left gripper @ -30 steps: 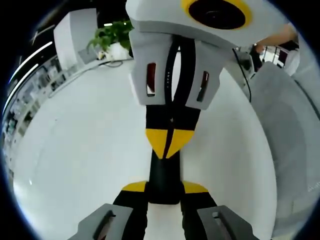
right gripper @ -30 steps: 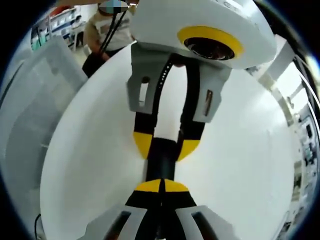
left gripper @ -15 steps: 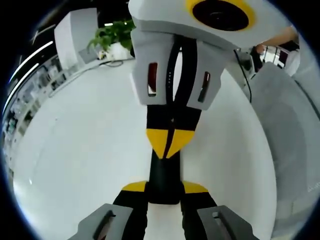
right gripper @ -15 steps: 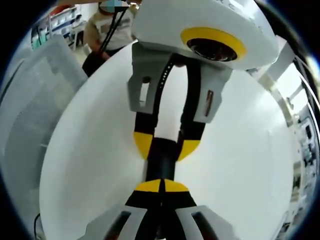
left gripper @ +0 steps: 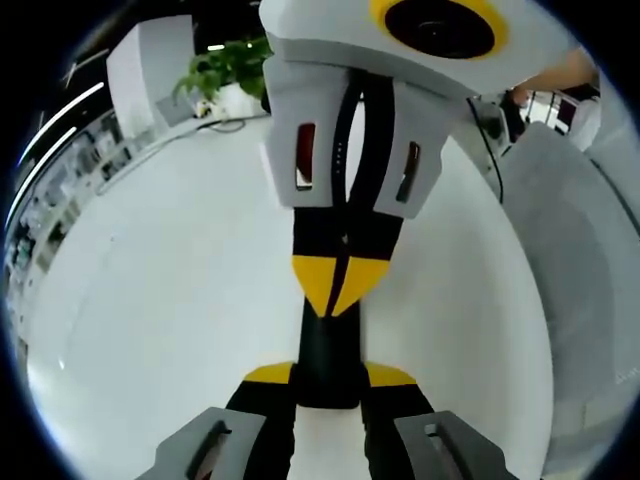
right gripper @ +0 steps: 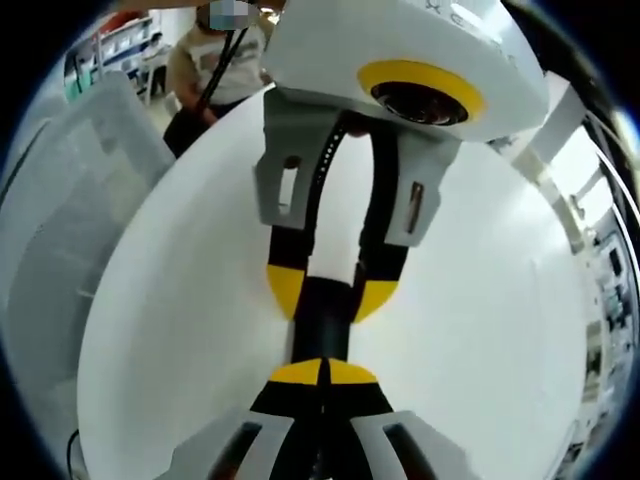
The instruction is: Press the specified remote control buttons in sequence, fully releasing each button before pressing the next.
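Left gripper [left gripper: 328,376]: its yellow-tipped fingers [left gripper: 270,374] stand a narrow way apart, clamped on either side of a slim black bar. In the right gripper view it [right gripper: 328,295] comes in from the top, and the same bar sits between its two yellow tips.
Right gripper [right gripper: 325,372]: its yellow fingertips [right gripper: 300,373] are brought together with no gap between them and nothing held. In the left gripper view it [left gripper: 340,288] reaches in from above, and the joined tips form a single point.
Remote control [left gripper: 328,345]: the slim black bar, taken to be the remote, is gripped by the left gripper. Its far end meets the right gripper's joined tips [right gripper: 325,325]. No buttons can be made out.
Contact: the right gripper's tips appear to touch the remote's end; whether they press on it cannot be told.
Table [left gripper: 150,300]: white and round, lying under both grippers.
Potted plant [left gripper: 225,68]: green, at the table's far edge.
Person [right gripper: 205,60]: stands beyond the table.
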{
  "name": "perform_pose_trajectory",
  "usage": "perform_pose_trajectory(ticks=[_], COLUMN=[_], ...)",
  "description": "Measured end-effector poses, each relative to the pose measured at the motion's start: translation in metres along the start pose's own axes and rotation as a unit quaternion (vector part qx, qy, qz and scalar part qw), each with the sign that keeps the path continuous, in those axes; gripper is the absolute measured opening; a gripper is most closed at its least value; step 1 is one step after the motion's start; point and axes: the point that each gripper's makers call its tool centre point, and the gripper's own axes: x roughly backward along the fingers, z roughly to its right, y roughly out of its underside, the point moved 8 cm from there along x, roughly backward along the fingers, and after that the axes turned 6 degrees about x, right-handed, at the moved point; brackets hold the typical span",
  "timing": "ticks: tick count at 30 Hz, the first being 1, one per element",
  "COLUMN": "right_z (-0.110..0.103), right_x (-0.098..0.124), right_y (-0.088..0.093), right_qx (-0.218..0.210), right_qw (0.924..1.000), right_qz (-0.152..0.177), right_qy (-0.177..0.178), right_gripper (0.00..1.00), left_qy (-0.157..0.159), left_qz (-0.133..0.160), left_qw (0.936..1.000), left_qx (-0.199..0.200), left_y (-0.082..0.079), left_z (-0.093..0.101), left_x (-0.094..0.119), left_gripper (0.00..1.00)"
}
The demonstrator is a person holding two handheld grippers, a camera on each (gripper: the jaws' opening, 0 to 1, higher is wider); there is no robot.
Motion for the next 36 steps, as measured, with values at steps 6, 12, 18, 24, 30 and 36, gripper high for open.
perform_pose_trajectory(ticks=[6,12,18,24,30,36], right_z=[-0.0004,-0.0005,0.0001,-0.0004,-0.0009,-0.0003], right_x=[-0.0001,0.0002,0.0009,0.0010,0.0033,0.0071], right_y=[0.0000,-0.0009,-0.0004,0.0001,-0.0011,-0.0001], right_qx=[0.003,0.010,0.003,0.000,-0.006,-0.010], right_qw=[1.0000,0.9999,1.0000,0.9999,0.9997,0.9995], right_qz=[0.002,0.000,0.004,0.008,0.016,0.019], right_qy=[0.005,0.005,0.005,0.007,0.017,0.023], right_gripper=[0.00,0.00,0.00,0.00,0.00,0.00], left_qy=[-0.001,-0.001,-0.001,-0.001,-0.001,-0.001], left_qz=[-0.002,-0.004,-0.004,-0.004,-0.005,-0.005], left_qw=[1.0000,1.0000,1.0000,1.0000,1.0000,1.0000], left_qx=[-0.001,-0.001,-0.002,-0.002,-0.002,-0.002], left_y=[0.0001,-0.0003,-0.0004,-0.0005,-0.0005,0.0000], left_z=[-0.0002,0.0002,0.0000,0.0002,0.0004,0.0000], left_x=[0.0002,0.0003,0.0005,0.0003,0.0003,0.0001], left_gripper=[0.24,0.24,0.24,0.24,0.24,0.24])
